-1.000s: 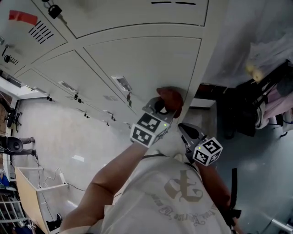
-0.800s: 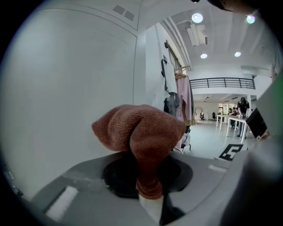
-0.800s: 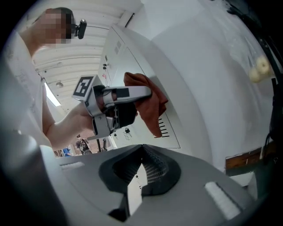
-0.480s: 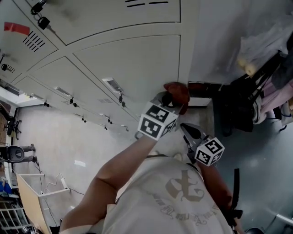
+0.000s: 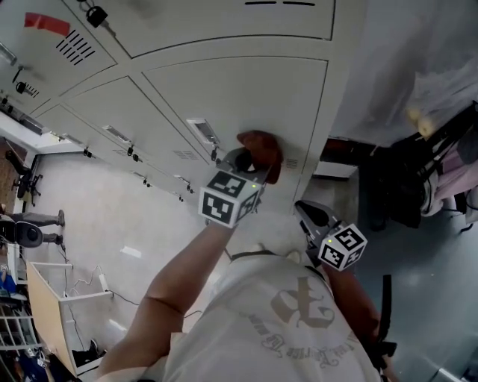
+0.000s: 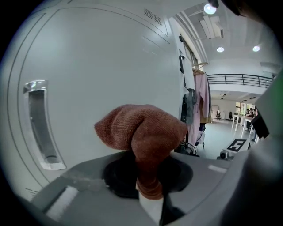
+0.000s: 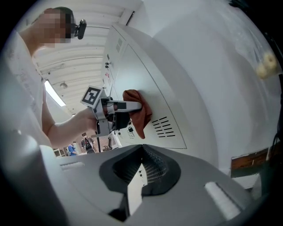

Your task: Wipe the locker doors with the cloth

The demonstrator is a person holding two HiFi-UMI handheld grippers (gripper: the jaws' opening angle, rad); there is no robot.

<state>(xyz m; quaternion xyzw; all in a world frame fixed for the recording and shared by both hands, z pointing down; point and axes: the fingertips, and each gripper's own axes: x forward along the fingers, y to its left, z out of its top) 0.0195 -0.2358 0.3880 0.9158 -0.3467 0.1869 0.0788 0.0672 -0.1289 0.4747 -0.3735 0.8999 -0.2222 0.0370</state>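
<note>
A brown cloth is bunched in my left gripper, which is shut on it and presses it against a pale grey locker door, low on the door's right half. In the left gripper view the cloth bulges out of the jaws against the door. The right gripper view shows the cloth just left of the door's vent slots. My right gripper hangs back from the lockers, shut with nothing in it.
A recessed handle sits to the cloth's left, also seen as a handle up close. More lockers with padlocks run off to the left. Clothes and bags on a rack stand to the right of the locker's side wall.
The left gripper carried the cloth out to the door's right edge, then back left toward the handle. The right gripper stayed about where it was.
</note>
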